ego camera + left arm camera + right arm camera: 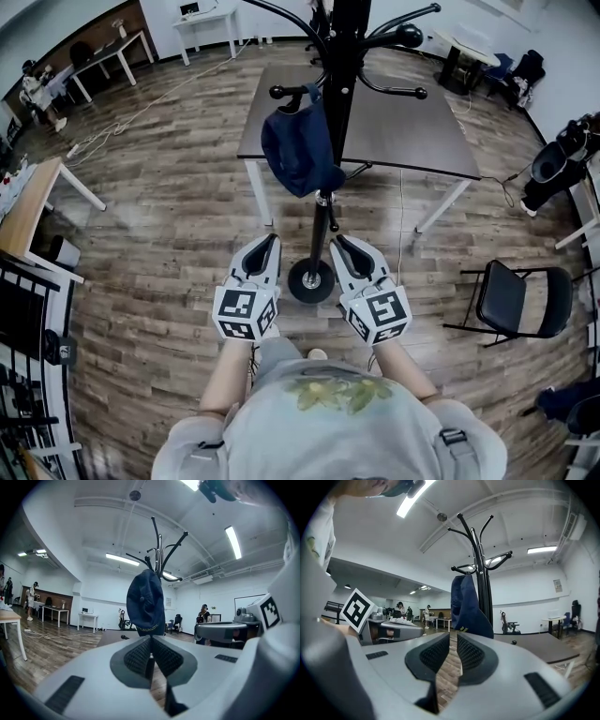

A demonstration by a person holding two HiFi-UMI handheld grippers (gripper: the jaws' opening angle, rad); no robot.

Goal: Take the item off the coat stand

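A navy blue cap hangs from a low arm of the black coat stand, just in front of a dark table. Both grippers sit low and close to me, on either side of the stand's round base, well short of the cap. My left gripper is shut with nothing in it; in its own view the cap hangs straight ahead above the closed jaws. My right gripper holds its jaws a narrow gap apart, empty, with the cap ahead.
The dark table stands directly behind the coat stand. A black folding chair is at the right, a wooden table at the left, and white desks along the far wall. People stand far off in the room.
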